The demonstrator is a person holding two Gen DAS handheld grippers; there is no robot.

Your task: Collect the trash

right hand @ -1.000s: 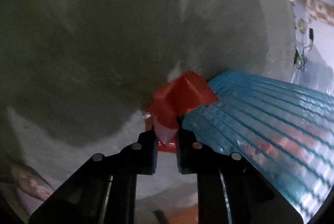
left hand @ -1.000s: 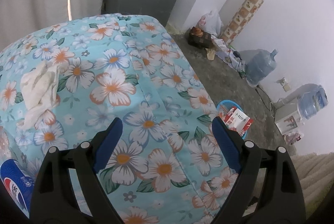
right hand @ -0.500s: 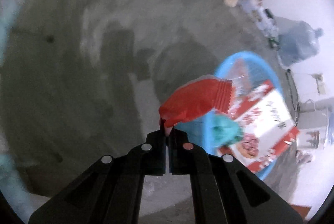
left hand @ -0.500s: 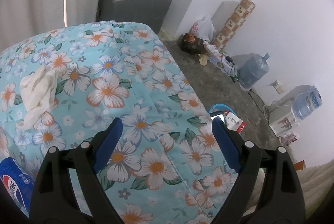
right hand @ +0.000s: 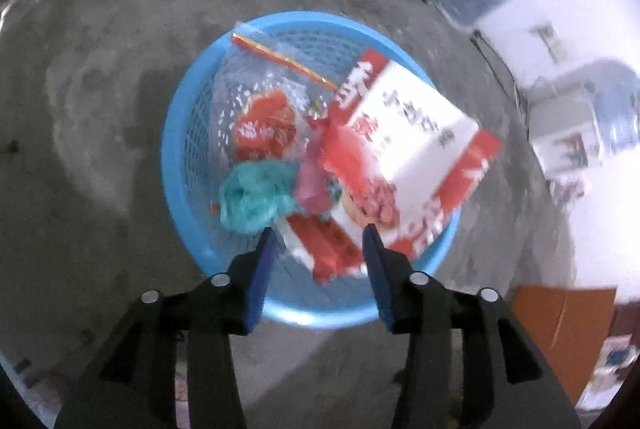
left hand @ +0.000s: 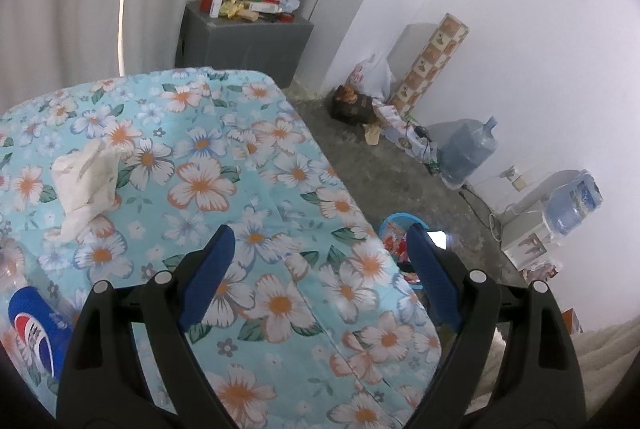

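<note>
Right gripper point(right hand: 318, 247) hangs wide open over the blue basket point(right hand: 176, 165) of trash; left gripper point(left hand: 320, 249) gapes above the bed point(left hand: 240, 157).

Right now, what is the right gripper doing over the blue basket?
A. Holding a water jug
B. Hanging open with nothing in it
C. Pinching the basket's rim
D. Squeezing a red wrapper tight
B. The right gripper hangs over the blue basket with its jaws spread wide apart and nothing held between them; the trash seen through the gap lies down inside the basket.
</note>
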